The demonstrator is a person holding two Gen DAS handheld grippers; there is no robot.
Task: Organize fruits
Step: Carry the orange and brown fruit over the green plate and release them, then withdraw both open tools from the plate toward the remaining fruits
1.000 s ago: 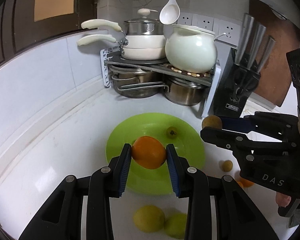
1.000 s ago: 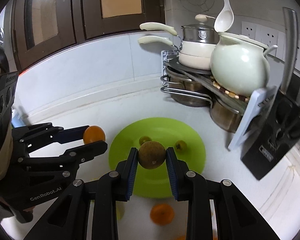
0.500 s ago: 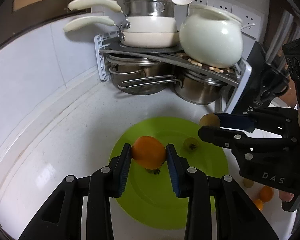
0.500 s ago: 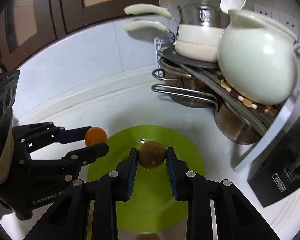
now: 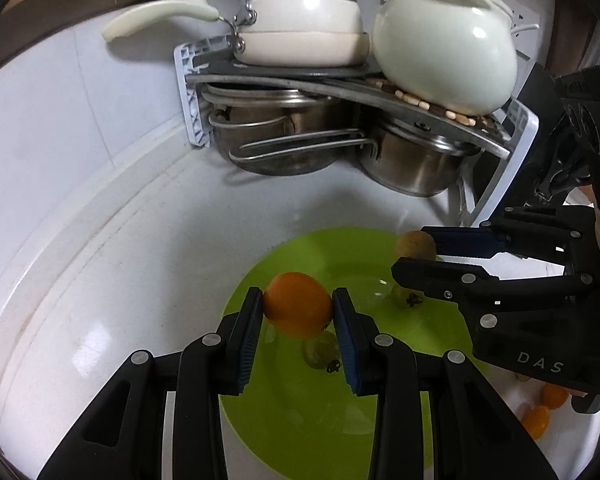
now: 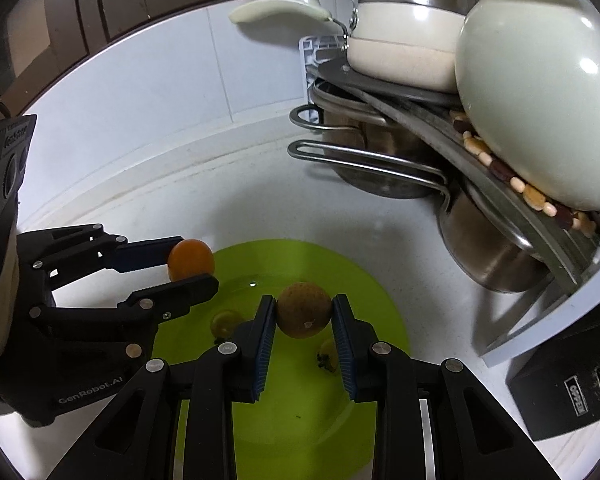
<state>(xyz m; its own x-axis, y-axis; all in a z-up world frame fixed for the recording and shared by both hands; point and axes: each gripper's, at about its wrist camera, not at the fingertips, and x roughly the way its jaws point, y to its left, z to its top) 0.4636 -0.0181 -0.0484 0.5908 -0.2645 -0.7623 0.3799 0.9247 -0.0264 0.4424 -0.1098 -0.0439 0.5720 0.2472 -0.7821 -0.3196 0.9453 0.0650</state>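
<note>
My left gripper (image 5: 298, 304) is shut on an orange fruit (image 5: 298, 304), held just above the green plate (image 5: 300, 432). My right gripper (image 6: 303, 314) is shut on a round brown fruit (image 6: 303, 314) over the same plate (image 6: 300, 420). In the left wrist view the right gripper (image 5: 416, 254) comes in from the right with the brown fruit (image 5: 415, 243). In the right wrist view the left gripper (image 6: 192, 268) sits at the left with the orange fruit (image 6: 191, 259). Two small yellow-green fruits (image 5: 407, 296) (image 5: 320, 354) lie on the plate.
A corner rack (image 5: 340, 76) with steel pots (image 5: 412, 160), white pans (image 5: 300, 28) and a white ceramic pot (image 5: 448, 48) stands close behind the plate. Small orange fruits (image 5: 538, 420) lie on the white counter at right. A black knife block (image 6: 568, 392) stands at right.
Both grippers have moved forward and down toward the rack, each still holding its fruit. The plate now lies right beneath them, and the rack looms larger.
</note>
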